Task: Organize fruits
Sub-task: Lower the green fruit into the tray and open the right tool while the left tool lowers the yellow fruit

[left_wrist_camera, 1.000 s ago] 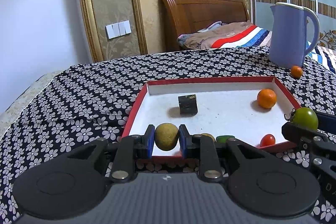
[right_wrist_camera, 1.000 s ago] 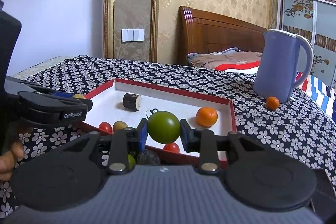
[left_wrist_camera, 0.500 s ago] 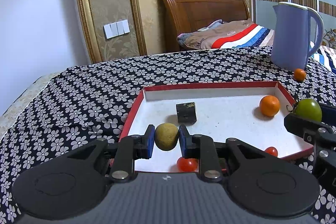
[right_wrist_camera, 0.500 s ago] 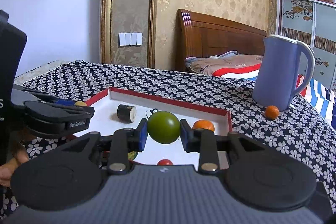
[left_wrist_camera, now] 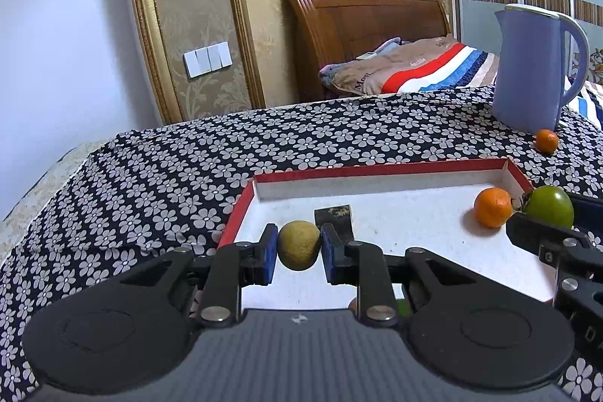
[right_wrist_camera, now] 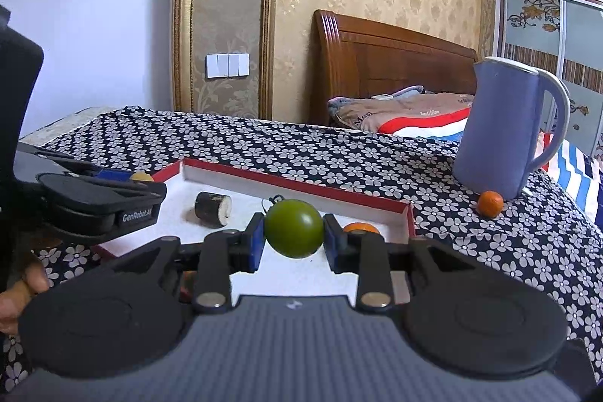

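L tool point(left_wrist_camera: 298, 258) clamped on yellow-green fruit point(left_wrist_camera: 299, 245); R tool point(right_wrist_camera: 293, 238) clamped on green tomato point(right_wrist_camera: 293, 233). Both fruits held above red-rimmed tray point(left_wrist_camera: 380, 171) on desk. Risk: round, smooth fruit gripped at mid-girth may squirt out if grip shifts, w/ tools close together; a knock could drop either.

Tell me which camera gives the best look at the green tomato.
The right wrist view. There the green tomato sits centred and whole, pinched between the right claw's blue pads above the red-rimmed tray. The left wrist view shows it only at the right edge, its lower part hidden behind that claw.
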Available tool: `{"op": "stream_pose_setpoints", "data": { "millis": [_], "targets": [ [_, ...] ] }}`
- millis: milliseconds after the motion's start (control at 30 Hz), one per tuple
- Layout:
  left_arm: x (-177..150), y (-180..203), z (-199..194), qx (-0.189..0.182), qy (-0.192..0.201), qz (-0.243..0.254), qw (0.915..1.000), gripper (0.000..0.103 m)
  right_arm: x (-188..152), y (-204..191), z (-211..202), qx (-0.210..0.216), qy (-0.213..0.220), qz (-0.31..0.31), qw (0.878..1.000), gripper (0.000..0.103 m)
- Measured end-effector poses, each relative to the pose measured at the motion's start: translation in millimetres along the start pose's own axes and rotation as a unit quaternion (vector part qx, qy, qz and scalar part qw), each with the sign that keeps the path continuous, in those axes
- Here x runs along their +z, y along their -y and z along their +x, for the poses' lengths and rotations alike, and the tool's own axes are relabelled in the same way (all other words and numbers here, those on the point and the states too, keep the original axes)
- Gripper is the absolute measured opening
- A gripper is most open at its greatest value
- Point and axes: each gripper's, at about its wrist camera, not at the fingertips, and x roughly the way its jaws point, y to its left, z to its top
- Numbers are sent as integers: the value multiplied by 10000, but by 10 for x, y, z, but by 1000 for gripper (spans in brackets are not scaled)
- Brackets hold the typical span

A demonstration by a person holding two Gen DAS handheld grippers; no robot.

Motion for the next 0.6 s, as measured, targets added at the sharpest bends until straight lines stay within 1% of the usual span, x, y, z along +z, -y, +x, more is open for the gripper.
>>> {"op": "stream_pose_setpoints", "data": {
  "millis": [200,600],
  "targets": [
    [64,44,118,-5,-61,4,10000,23,64,63,117,-37,-20,14,10000,30],
    [184,124,403,42,-192,43,9998,23,117,179,387,-91,-200,85,9997,31]
  ]
}}
